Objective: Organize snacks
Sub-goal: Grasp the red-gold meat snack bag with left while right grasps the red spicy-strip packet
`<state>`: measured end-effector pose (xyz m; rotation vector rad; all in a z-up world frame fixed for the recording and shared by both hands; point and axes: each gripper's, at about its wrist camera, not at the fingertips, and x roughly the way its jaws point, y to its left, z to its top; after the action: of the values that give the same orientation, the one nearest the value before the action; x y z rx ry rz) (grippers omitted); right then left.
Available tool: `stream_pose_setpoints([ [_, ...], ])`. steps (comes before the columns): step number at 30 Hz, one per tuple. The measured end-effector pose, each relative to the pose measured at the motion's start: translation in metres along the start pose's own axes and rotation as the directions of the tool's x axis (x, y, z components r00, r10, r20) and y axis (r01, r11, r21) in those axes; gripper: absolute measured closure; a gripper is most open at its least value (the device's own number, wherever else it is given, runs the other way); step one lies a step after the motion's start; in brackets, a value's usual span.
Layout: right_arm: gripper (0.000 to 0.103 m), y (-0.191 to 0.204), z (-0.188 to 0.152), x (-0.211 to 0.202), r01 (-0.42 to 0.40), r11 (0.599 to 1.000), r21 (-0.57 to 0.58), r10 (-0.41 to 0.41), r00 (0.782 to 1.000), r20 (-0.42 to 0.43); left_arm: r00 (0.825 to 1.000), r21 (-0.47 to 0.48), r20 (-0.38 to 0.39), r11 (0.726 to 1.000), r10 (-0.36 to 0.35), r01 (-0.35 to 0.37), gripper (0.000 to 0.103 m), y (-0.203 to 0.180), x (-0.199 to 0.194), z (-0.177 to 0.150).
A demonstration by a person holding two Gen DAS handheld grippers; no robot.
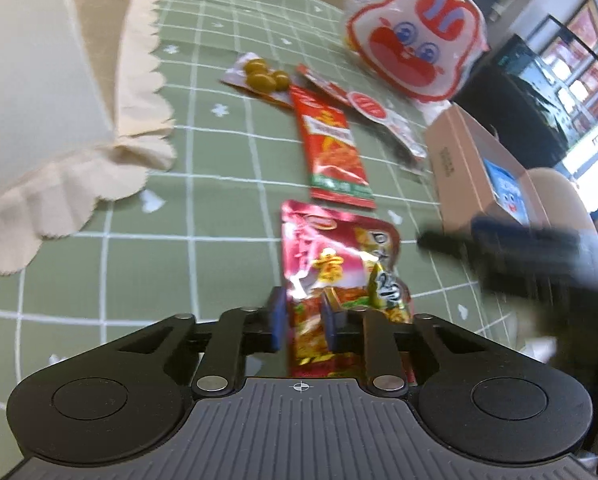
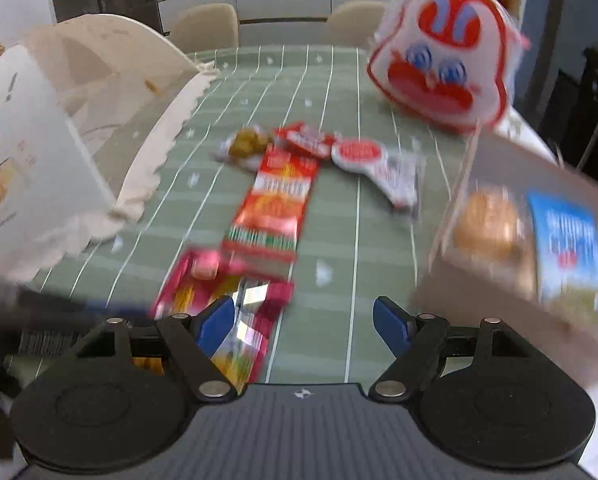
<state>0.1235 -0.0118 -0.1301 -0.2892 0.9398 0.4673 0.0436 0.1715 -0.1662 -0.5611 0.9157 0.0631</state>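
Observation:
A shiny pink and red snack packet [image 1: 339,264] lies on the green checked tablecloth [image 1: 179,208]. My left gripper [image 1: 303,320] is shut on the packet's near end, a blue pad on each side of the foil. In the right wrist view the same packet [image 2: 223,292] lies by the left finger of my right gripper [image 2: 305,320], whose jaws stand wide open over bare cloth. A long red packet [image 1: 333,148] lies just beyond it. The right gripper shows in the left wrist view as a dark blur [image 1: 499,248].
A white bag with a scalloped cloth edge [image 1: 39,80] stands at the left. An open cardboard box [image 2: 519,232] holding snacks stands at the right. A rabbit-face pouch [image 1: 415,40], an olive packet [image 1: 263,76] and small red-and-white packets [image 1: 365,104] lie farther back. Chairs stand behind the table.

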Motion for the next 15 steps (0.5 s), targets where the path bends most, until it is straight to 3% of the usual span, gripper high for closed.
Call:
stream_pose_setpoints([
  [3,0.021,0.001,0.037,0.036,-0.023,0.999,0.039,0.024,0.999,-0.025,1.000,-0.014,0.014,1.000,0.000,0.000,0.081,0.004,-0.005,-0.006],
  [6,0.021,0.006,0.062,0.076,0.010,0.993,0.118,-0.005,0.999,-0.040,1.000,-0.013,0.021,1.000,0.002,-0.001,0.081,0.003,-0.009,-0.013],
  [9,0.022,0.017,0.067,0.105,0.006,0.997,0.077,0.000,0.996,-0.089,1.000,-0.014,0.015,1.000,-0.014,0.014,0.081,0.005,-0.014,-0.019],
  [12,0.049,0.029,0.060,0.101,0.026,0.999,-0.030,-0.029,0.995,-0.096,0.999,-0.033,0.016,0.998,-0.045,0.045,0.081,0.012,-0.017,-0.024],
  [13,0.054,0.028,0.058,0.094,0.014,0.999,-0.035,-0.017,0.994,-0.107,0.998,-0.042,0.016,0.998,-0.054,0.055,0.081,0.014,-0.017,-0.024],
  [15,0.055,0.022,0.050,0.074,-0.028,1.000,-0.009,0.027,0.994,-0.104,0.998,-0.051,0.015,0.996,-0.069,0.069,0.081,0.017,-0.016,-0.023],
])
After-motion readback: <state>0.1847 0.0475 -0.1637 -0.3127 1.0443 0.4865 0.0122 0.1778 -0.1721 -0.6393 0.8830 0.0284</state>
